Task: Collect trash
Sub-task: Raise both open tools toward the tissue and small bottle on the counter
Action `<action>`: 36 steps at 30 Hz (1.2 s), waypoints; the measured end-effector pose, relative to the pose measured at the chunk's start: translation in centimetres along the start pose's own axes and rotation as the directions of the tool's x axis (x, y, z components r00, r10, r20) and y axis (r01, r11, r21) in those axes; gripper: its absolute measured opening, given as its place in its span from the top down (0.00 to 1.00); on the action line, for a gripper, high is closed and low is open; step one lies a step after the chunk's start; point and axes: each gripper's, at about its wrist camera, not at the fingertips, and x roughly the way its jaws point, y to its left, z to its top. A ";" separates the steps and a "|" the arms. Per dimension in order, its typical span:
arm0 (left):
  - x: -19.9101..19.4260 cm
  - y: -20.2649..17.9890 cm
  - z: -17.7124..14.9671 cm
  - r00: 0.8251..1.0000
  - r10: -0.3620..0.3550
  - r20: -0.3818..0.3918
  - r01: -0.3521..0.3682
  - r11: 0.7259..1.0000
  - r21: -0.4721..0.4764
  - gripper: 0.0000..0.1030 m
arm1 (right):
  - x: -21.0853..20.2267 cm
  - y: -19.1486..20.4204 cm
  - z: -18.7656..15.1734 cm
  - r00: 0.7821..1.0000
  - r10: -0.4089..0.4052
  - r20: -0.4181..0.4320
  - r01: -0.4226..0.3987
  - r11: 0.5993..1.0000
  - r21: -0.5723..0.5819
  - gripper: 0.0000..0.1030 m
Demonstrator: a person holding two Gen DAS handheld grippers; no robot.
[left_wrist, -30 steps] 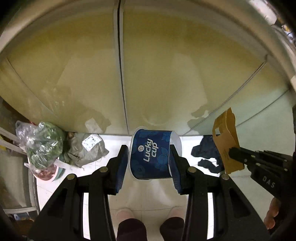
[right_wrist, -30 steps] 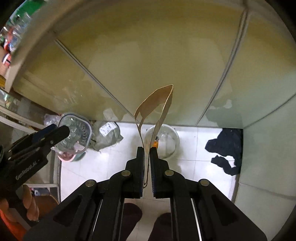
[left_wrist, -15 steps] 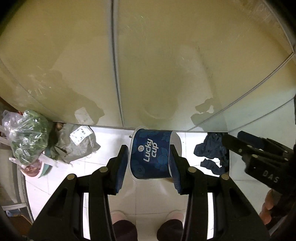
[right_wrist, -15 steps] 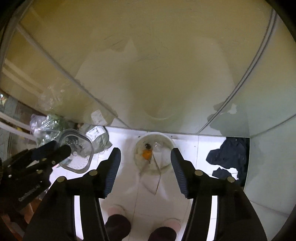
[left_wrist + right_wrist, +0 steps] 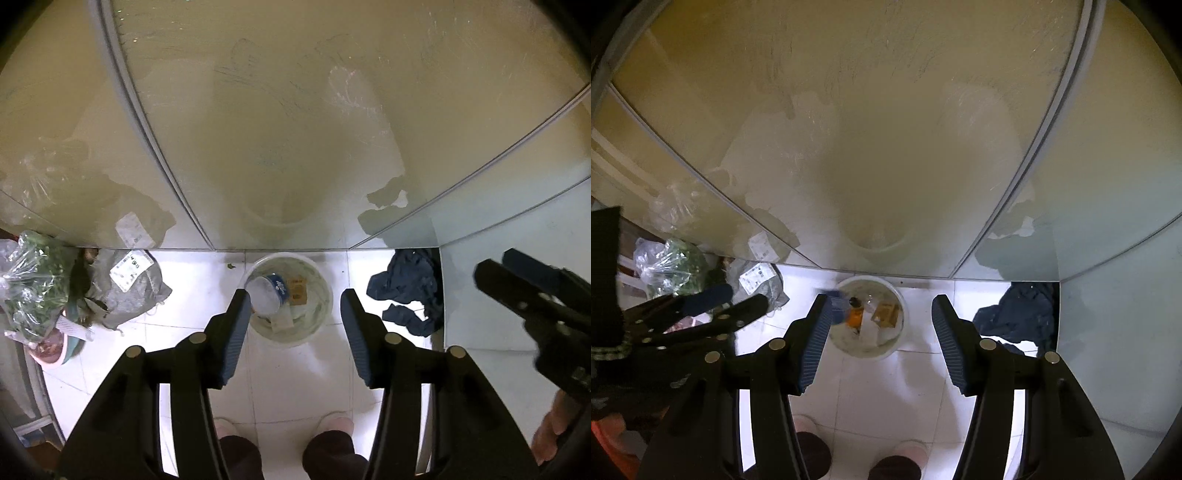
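A round white trash bin stands on the white tile floor against the glass wall; it also shows in the right wrist view. Inside lie the blue Lucky Cup paper cup, a brown cardboard piece and an orange item. My left gripper is open and empty, held high above the bin. My right gripper is open and empty above the bin too. The right gripper shows at the right edge of the left wrist view; the left gripper shows at the left of the right wrist view.
A grey labelled bag and a clear bag of greens over a pink bowl lie at the left. Dark blue cloth lies at the right by a glass panel. The person's feet are below.
My right gripper opened and the cardboard piece fell into the bin. Then my left gripper opened and the blue cup dropped into the bin. Both grippers are empty now.
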 end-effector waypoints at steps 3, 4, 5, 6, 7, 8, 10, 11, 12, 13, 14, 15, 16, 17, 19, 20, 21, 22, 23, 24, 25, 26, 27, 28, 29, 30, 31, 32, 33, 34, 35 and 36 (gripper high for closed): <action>-0.7 0.1 0.2 1.000 -0.004 -0.011 0.004 1.000 -0.011 0.52 | -0.7 0.0 0.2 1.000 0.001 0.001 -0.001 1.000 0.004 0.49; -1.5 0.1 0.3 1.000 -0.008 -0.009 0.008 1.000 -0.011 0.52 | -1.1 0.1 0.3 1.000 0.000 0.002 0.000 1.000 0.005 0.49; -2.1 0.1 0.4 1.000 -0.007 -0.004 0.007 1.000 -0.008 0.52 | -1.4 0.1 0.4 1.000 0.000 0.002 0.000 1.000 0.006 0.49; -3.2 0.0 0.5 1.000 0.001 0.004 -0.001 1.000 -0.002 0.52 | -2.2 0.3 0.6 1.000 0.002 0.003 -0.002 1.000 0.009 0.49; -4.3 0.0 0.6 1.000 0.013 0.012 -0.013 1.000 0.006 0.52 | -2.7 0.4 0.7 1.000 0.003 0.004 -0.003 1.000 0.010 0.49; -5.2 -0.1 0.7 1.000 0.022 0.018 -0.022 1.000 0.012 0.52 | -3.6 0.7 0.9 1.000 0.005 0.007 -0.006 1.000 0.014 0.49; -8.0 -0.1 1.1 0.999 0.030 0.034 -0.031 0.999 0.023 0.52 | -5.4 1.2 1.4 1.000 0.010 0.014 -0.011 1.000 0.021 0.49; -9.7 -0.2 1.3 0.998 0.032 0.046 -0.033 0.999 0.026 0.52 | -6.2 1.5 1.5 1.000 0.013 0.018 -0.013 1.000 0.025 0.49; -11.3 -0.1 1.6 0.998 0.033 0.058 -0.034 0.999 0.030 0.52 | -7.4 1.8 1.8 1.000 0.016 0.023 -0.017 0.999 0.029 0.49; -13.5 -0.1 1.9 0.997 0.032 0.074 -0.035 0.999 0.034 0.52 | -8.6 2.2 2.1 0.999 0.019 0.029 -0.020 0.999 0.033 0.49; -15.0 0.0 2.2 0.996 0.031 0.086 -0.034 0.999 0.035 0.52 | -9.8 2.6 2.3 0.999 0.020 0.036 -0.021 0.999 0.036 0.49; -16.7 0.0 2.4 0.994 0.030 0.101 -0.034 0.999 0.037 0.52 | -11.6 3.3 2.7 0.999 0.018 0.046 -0.020 0.999 0.036 0.49; -19.1 0.1 2.8 0.992 0.028 0.124 -0.033 0.999 0.038 0.52 | -12.9 3.7 2.9 0.998 0.015 0.055 -0.017 0.999 0.036 0.49; -20.8 0.2 3.2 0.990 0.026 0.141 -0.031 0.999 0.038 0.52 | -14.1 4.0 3.2 0.998 0.013 0.064 -0.016 0.999 0.036 0.49; -25.0 0.5 4.1 0.982 0.020 0.186 -0.028 0.999 0.041 0.52 | -17.6 5.1 4.0 0.995 0.011 0.097 -0.015 0.999 0.041 0.49; -26.6 0.5 4.4 0.979 0.018 0.204 -0.027 0.999 0.042 0.52 | -19.3 5.7 4.4 0.993 0.009 0.116 -0.014 0.999 0.044 0.49; -28.6 0.7 4.9 0.973 0.015 0.229 -0.026 0.999 0.046 0.52 | -20.5 6.1 4.7 0.991 0.008 0.133 -0.014 0.999 0.047 0.49; -30.0 0.9 5.4 0.969 0.014 0.247 -0.026 0.998 0.049 0.52 | -22.1 6.6 5.0 0.988 0.004 0.155 -0.013 0.999 0.051 0.49; -31.8 1.2 5.9 0.962 0.011 0.271 -0.026 0.998 0.053 0.52 | -24.0 7.2 5.5 0.983 -0.002 0.183 -0.008 0.998 0.057 0.49; -33.2 1.5 6.3 0.957 0.007 0.291 -0.025 0.998 0.058 0.52 | -25.6 7.8 5.8 0.978 -0.009 0.209 -0.004 0.998 0.064 0.49; -34.7 1.7 6.8 0.950 0.003 0.312 -0.024 0.998 0.064 0.52 | -26.7 8.2 6.1 0.973 -0.015 0.229 -0.001 0.998 0.070 0.49; -36.2 2.1 7.3 0.942 0.001 0.334 -0.026 0.997 0.071 0.52 | -28.0 8.7 6.4 0.968 -0.022 0.251 0.003 0.997 0.077 0.49; -37.7 2.3 7.8 0.934 0.000 0.356 -0.030 0.997 0.077 0.52 | -29.4 9.1 6.8 0.961 -0.030 0.276 0.007 0.996 0.085 0.49; -38.8 2.5 8.2 0.928 -0.001 0.373 -0.031 0.996 0.080 0.52 | -30.9 9.6 7.1 0.952 -0.038 0.303 0.010 0.996 0.093 0.49; -40.1 2.7 8.7 0.920 -0.005 0.393 -0.030 0.996 0.084 0.52 | -32.1 10.0 7.5 0.944 -0.046 0.327 0.014 0.995 0.101 0.49; -41.3 2.9 9.1 0.913 -0.013 0.409 -0.026 0.996 0.089 0.52 | -33.0 10.4 8.0 0.937 -0.053 0.345 0.017 0.994 0.106 0.49; -42.7 3.0 9.5 0.902 -0.025 0.431 -0.019 0.995 0.097 0.52 | -34.0 10.6 8.4 0.929 -0.058 0.367 0.018 0.994 0.111 0.49; -43.7 3.1 9.7 0.894 -0.031 0.447 -0.018 0.994 0.104 0.52 | -34.9 10.7 8.8 0.920 -0.061 0.388 0.018 0.993 0.114 0.49; -44.8 3.1 10.1 0.884 -0.035 0.466 -0.020 0.993 0.113 0.51 | -35.7 11.2 9.0 0.913 -0.065 0.404 0.019 0.993 0.117 0.49; -45.9 3.0 10.4 0.874 -0.035 0.484 -0.027 0.992 0.121 0.49 | -36.5 11.5 9.4 0.904 -0.072 0.421 0.023 0.992 0.121 0.49; -46.8 3.0 10.7 0.866 -0.036 0.499 -0.032 0.991 0.127 0.49 | -37.3 11.6 9.6 0.896 -0.081 0.437 0.030 0.992 0.123 0.49; -47.5 2.8 11.1 0.856 -0.037 0.516 -0.037 0.991 0.132 0.47 | -37.9 11.7 10.0 0.889 -0.089 0.449 0.036 0.991 0.125 0.48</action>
